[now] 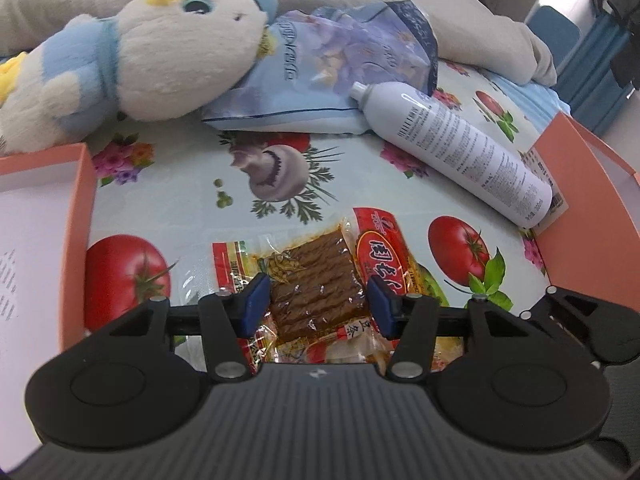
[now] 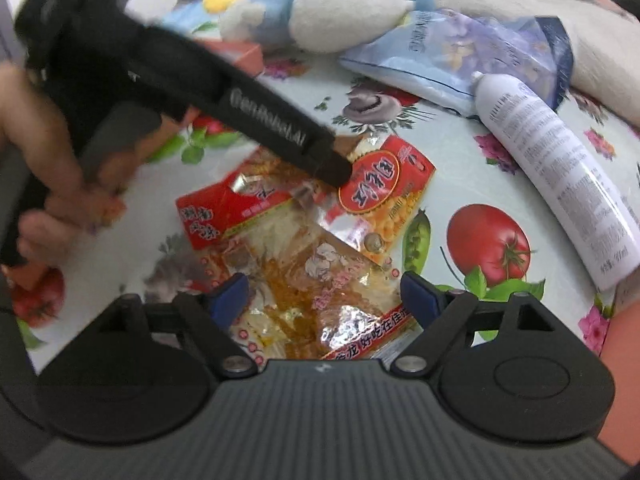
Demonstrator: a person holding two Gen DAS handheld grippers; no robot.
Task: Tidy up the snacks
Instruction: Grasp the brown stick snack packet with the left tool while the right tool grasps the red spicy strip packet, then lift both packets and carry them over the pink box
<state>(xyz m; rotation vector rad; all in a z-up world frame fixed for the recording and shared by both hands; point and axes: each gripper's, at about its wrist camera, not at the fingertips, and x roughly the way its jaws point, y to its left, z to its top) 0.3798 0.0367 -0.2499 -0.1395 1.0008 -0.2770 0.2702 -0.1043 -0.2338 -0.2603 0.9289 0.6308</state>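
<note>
A clear packet of brown dried tofu strips [image 1: 316, 280] with red ends lies on the patterned tablecloth. My left gripper [image 1: 316, 304] is open, its blue pads either side of that packet, just above it. In the right wrist view the left gripper [image 2: 332, 168] reaches down onto a pile of red and clear snack packets [image 2: 308, 216]. My right gripper [image 2: 324, 300] is open over the nearest clear packet [image 2: 320, 292]. A large blue snack bag [image 1: 320, 76] lies at the back.
Orange box walls stand at the left [image 1: 76, 240] and right [image 1: 580, 184]. A white spray bottle [image 1: 456, 148] lies diagonally at the right. A plush toy [image 1: 132, 64] rests on the blue bag. Beige bedding [image 1: 480, 24] lies behind.
</note>
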